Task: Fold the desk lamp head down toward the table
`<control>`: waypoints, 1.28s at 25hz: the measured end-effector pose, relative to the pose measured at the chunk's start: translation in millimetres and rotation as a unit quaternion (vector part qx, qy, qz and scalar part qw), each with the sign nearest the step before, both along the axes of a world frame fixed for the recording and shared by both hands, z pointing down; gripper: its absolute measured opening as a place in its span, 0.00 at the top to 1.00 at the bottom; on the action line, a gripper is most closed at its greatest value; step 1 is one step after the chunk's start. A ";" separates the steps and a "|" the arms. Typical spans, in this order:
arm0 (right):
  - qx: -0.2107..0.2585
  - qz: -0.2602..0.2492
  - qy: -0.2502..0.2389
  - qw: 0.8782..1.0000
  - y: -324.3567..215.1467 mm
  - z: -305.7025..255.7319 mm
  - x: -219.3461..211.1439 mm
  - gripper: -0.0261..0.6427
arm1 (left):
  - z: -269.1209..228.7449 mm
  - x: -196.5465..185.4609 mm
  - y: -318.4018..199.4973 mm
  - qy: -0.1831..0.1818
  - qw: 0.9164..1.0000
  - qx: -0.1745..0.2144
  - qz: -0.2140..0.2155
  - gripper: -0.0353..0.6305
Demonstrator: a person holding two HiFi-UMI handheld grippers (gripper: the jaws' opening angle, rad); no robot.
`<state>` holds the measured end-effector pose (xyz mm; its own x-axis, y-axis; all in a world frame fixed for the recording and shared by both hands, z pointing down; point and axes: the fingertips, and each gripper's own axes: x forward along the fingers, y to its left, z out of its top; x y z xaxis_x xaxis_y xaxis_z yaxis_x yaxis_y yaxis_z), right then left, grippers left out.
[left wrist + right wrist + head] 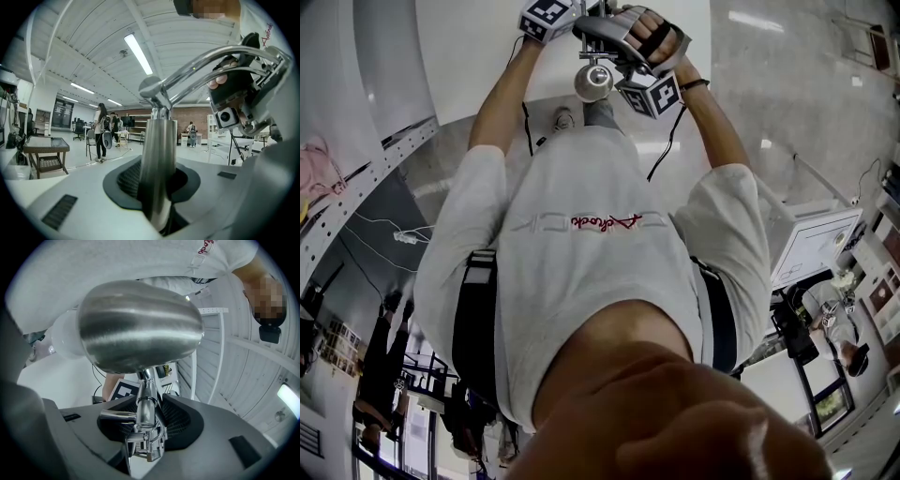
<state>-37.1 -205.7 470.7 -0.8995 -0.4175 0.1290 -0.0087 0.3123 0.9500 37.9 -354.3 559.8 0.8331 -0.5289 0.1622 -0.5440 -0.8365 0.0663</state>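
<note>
Closest to the lens, the left gripper point(157, 190) has its dark pads clamped on the upright post point(157, 150) of the desk lamp point(594, 84), a brushed-metal column that fills the gap between them. From the top of that post a curved chrome arm point(206, 63) sweeps across to the right gripper point(147, 430). Its jaws stand apart round the chrome neck point(145, 404). The neck and its small knuckle sit between the pads, but a gap shows on either side, so nothing is gripped there. Just above the neck hangs the lamp head point(140, 324), a smooth steel shell. From the head view, the lamp sits at the far end of both outstretched arms, over a white table point(478, 42).

All of it is probably rigid metal, smooth enough to slip under the pads, with the head as the heavy end of a jointed arm. The neck looks the surest hold for tilting the head, and the post the place to brace against tipping. The polished shell would likely slide in the jaws. No container shows in any view.
</note>
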 end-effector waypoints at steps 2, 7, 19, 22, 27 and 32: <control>0.001 0.001 0.003 1.000 0.5 1.3 0.3 0.76 | -0.1 0.9 0.2 0.001 1.000 0.000 0.001 0.78; 0.034 0.001 0.010 0.999 1.9 11.5 0.8 0.73 | -1.0 2.5 -1.9 0.003 1.000 -0.002 0.002 0.78; 0.034 0.002 0.008 0.999 0.7 15.4 1.1 0.71 | -1.5 2.8 -3.5 0.003 1.000 -0.002 0.002 0.76; 0.023 0.014 0.017 0.999 -2.1 15.1 5.4 0.68 | -0.4 2.3 -3.4 0.005 1.000 -0.003 -0.001 0.75; -0.008 0.047 0.005 0.999 -9.0 12.5 20.7 0.68 | 2.3 -9.2 2.2 -0.001 1.000 -0.004 -0.007 0.70; -0.023 0.077 0.000 0.997 -10.7 18.2 35.5 0.68 | 7.1 -20.7 13.7 -0.004 1.000 -0.006 -0.012 0.70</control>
<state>-1.7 -216.4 488.8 -0.8249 -0.5445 0.1519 -0.0592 0.3504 0.9347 17.1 -340.6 566.9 0.8193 -0.5458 0.1754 -0.5636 -0.8229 0.0721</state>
